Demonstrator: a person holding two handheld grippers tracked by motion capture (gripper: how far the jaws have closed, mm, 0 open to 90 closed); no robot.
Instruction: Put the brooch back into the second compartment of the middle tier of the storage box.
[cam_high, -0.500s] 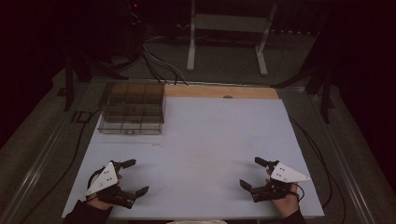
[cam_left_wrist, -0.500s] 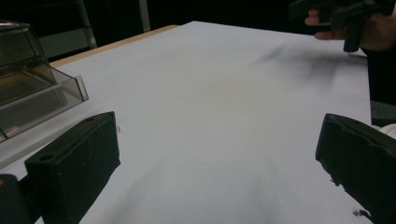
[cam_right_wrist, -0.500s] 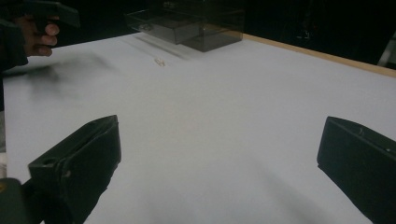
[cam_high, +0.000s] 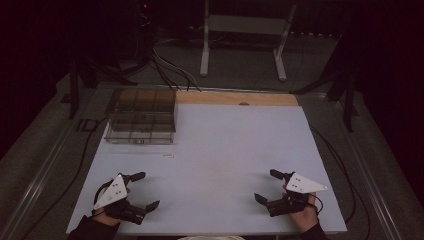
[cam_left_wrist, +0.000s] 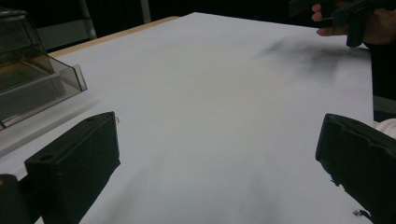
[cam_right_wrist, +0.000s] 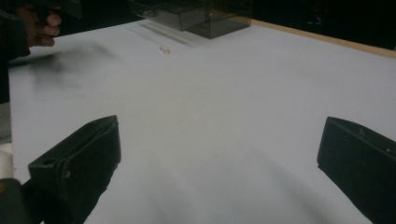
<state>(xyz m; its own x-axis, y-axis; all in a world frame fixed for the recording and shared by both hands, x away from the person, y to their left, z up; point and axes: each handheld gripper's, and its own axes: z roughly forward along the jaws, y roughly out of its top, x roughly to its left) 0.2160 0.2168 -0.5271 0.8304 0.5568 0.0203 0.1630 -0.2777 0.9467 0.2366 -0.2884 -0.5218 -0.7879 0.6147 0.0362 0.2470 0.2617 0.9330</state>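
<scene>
Left tongs (cam_high: 141, 190) and right tongs (cam_high: 265, 186) low over white table (cam_high: 230, 145), both wide open (nothing held), pointing inward

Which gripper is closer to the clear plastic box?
The left gripper, open, sits directly below the clear plastic box at the table's far left. The right gripper, also open, is across the table.

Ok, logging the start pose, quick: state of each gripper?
Left gripper: jaws open, holding nothing.
Right gripper: jaws open, holding nothing.
</scene>
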